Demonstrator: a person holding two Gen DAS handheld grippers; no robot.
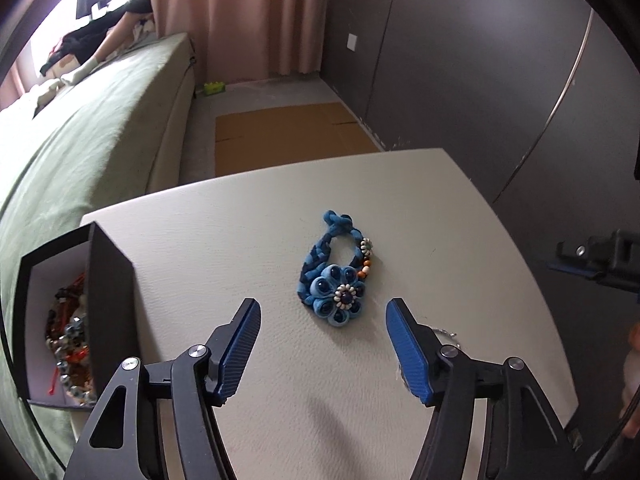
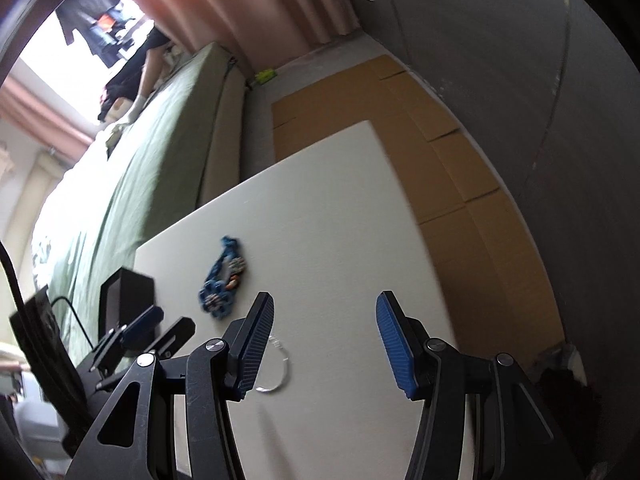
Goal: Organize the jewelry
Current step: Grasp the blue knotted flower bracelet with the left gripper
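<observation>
A blue braided fabric bracelet with a beaded flower [image 1: 335,274] lies on the white table [image 1: 240,240], just ahead of my open, empty left gripper [image 1: 322,320]. A black box [image 1: 68,320] with a white inside stands at the table's left edge and holds several beaded pieces. In the right wrist view the bracelet [image 2: 222,280] lies ahead to the left, and a clear thin bangle [image 2: 280,368] lies on the table [image 2: 340,220] by the left finger of my open, empty right gripper [image 2: 325,320]. The left gripper [image 2: 156,326] shows beside the box [image 2: 126,300].
A bed with a green cover [image 1: 80,140] runs along the left of the table. Cardboard sheets [image 1: 288,132] lie on the floor beyond it. A dark wall [image 1: 480,60] closes the right side. Part of the right gripper [image 1: 600,260] shows at the right edge.
</observation>
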